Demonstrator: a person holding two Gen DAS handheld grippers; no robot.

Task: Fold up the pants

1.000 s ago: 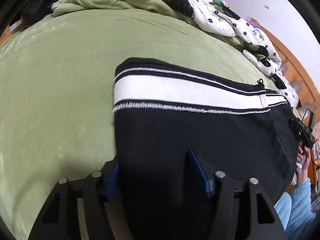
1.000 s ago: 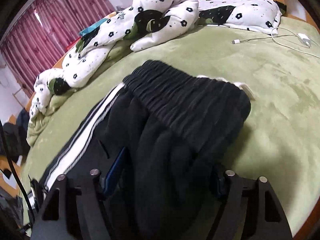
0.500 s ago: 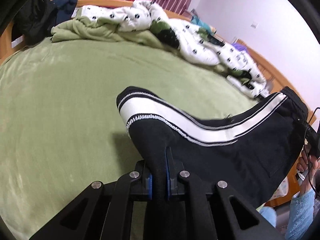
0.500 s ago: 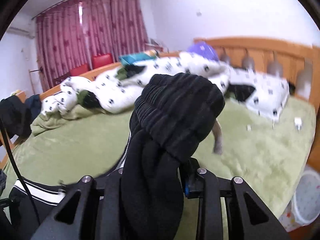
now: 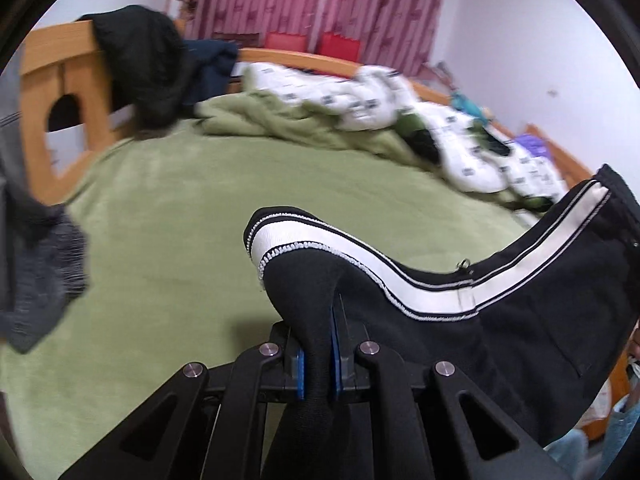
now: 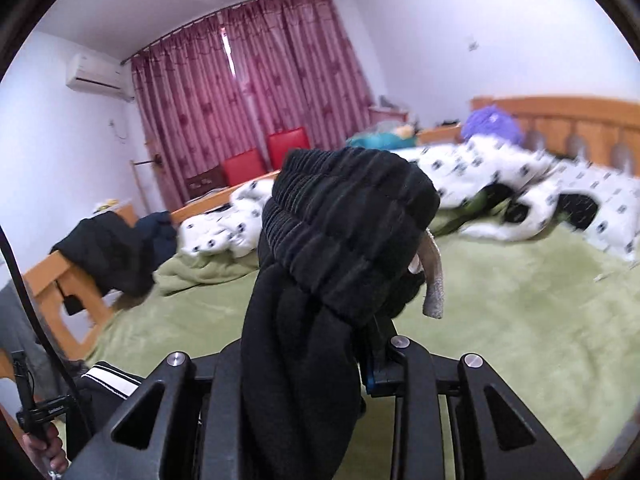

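Black pants (image 5: 500,320) with a white side stripe (image 5: 404,272) hang in the air above a green bed (image 5: 168,240). My left gripper (image 5: 318,364) is shut on the cuff end of the pants. My right gripper (image 6: 320,376) is shut on the ribbed waistband (image 6: 348,232), which bunches up over the fingers and hides the left one. A grey drawstring end (image 6: 434,284) dangles from the waistband. The striped cuff also shows in the right wrist view (image 6: 112,384) at lower left.
A rumpled white spotted quilt (image 5: 460,136) and green blanket (image 5: 272,124) lie along the far side of the bed. Dark clothes (image 5: 148,64) hang over the wooden footboard (image 5: 52,92). A grey garment (image 5: 36,264) hangs at left. Red curtains (image 6: 248,92) and red chairs stand behind.
Both grippers have shut on the pants and lifted them off the bed. The views have tilted up from the bedspread to the room.
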